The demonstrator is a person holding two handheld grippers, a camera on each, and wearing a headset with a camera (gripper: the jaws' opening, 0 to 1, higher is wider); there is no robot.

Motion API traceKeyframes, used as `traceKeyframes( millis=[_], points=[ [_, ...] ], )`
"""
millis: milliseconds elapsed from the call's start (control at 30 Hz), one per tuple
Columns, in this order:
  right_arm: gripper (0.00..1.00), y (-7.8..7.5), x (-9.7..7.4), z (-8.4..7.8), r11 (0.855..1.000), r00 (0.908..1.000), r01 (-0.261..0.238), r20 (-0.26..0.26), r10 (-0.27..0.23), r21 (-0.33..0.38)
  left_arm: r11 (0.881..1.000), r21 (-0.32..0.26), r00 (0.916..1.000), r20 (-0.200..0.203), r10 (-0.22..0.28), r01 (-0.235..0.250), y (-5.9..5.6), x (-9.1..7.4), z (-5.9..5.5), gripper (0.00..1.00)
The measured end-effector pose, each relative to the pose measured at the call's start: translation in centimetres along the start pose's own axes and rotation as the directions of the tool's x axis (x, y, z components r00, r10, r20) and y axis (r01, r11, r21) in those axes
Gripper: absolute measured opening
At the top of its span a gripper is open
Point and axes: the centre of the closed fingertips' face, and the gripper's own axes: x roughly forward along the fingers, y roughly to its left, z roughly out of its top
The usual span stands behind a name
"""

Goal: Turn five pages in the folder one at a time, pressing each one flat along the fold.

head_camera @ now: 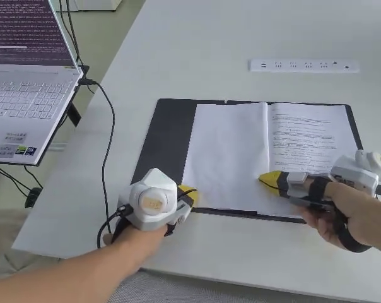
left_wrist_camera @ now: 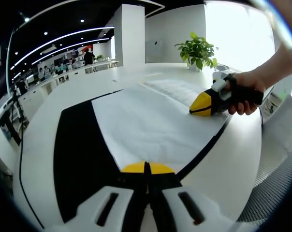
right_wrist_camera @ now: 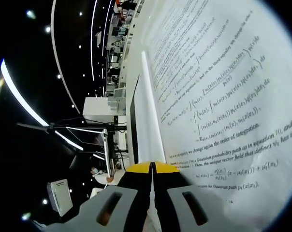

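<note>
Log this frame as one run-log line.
folder open flat | left hand-held gripper shut, at bottom-left corner of blank page | right hand-held gripper shut, tip by fold near bottom edge

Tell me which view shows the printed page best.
The right gripper view: the printed page lies close to the lens, its equations legible. The head view shows most of the page, its text as faint grey lines. The left gripper view shows it far off beyond the right tool, unreadable.

Your folder [head_camera: 168, 136] has a matt black cover. Inside it lie a blank page [head_camera: 228, 154] and a printed page [head_camera: 310, 139], both matt white paper. Under the folder, the table [head_camera: 197, 50] is smooth, matt white. At the folder's near edge, your left gripper [head_camera: 188, 192] and right gripper [head_camera: 269, 179] have smooth white plastic shells and yellow tips.
</note>
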Motion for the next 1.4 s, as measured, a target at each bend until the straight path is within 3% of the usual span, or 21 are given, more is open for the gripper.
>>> traceKeyframes(
  millis=[700,867,1033,1133,1200,1267,1300,1400],
  points=[
    [0.00,-0.9,-2.8,-5.1,0.999,0.9995,-0.003,-0.030,0.004,0.041,1.000,-0.008,1.0000,0.000,0.004,-0.004,0.0,-0.2,0.0,0.00],
    [0.00,-0.4,-3.7,-6.3,0.999,0.9994,-0.011,-0.032,0.013,0.039,1.000,-0.008,1.0000,-0.003,0.004,-0.005,0.0,-0.3,0.0,0.00],
    [0.00,1.3,-5.0,-5.5,0.999,0.9976,-0.035,0.058,0.037,-0.034,0.995,-0.099,1.0000,-0.003,0.007,-0.007,0.2,-0.3,0.0,0.00],
    [0.00,2.1,-6.7,-3.9,0.991,0.9874,0.015,0.158,0.006,-0.132,0.988,-0.149,0.9985,-0.024,-0.050,0.046,-0.8,-0.4,0.2,0.09],
    [0.04,3.3,-8.5,-2.8,0.983,0.9736,0.037,0.228,0.005,-0.179,0.992,-0.109,0.9946,-0.071,-0.076,0.068,-1.6,-0.7,0.1,0.18],
    [0.12,4.0,-9.9,-2.2,0.973,0.9629,0.063,0.270,-0.001,-0.223,0.994,-0.081,0.9926,-0.088,-0.083,0.076,-2.1,-1.2,0.6,0.24],
    [0.17,4.3,-10.6,-1.9,0.964,0.9578,0.085,0.287,-0.010,-0.251,0.994,-0.076,0.9931,-0.077,-0.088,0.082,-2.2,-1.5,1.0,0.24],
    [0.21,5.0,-13.5,-0.6,0.911,0.9280,0.185,0.371,-0.038,-0.369,0.992,-0.080,0.9948,-0.025,-0.099,0.096,-2.6,-3.2,3.2,0.24]
  ],
)
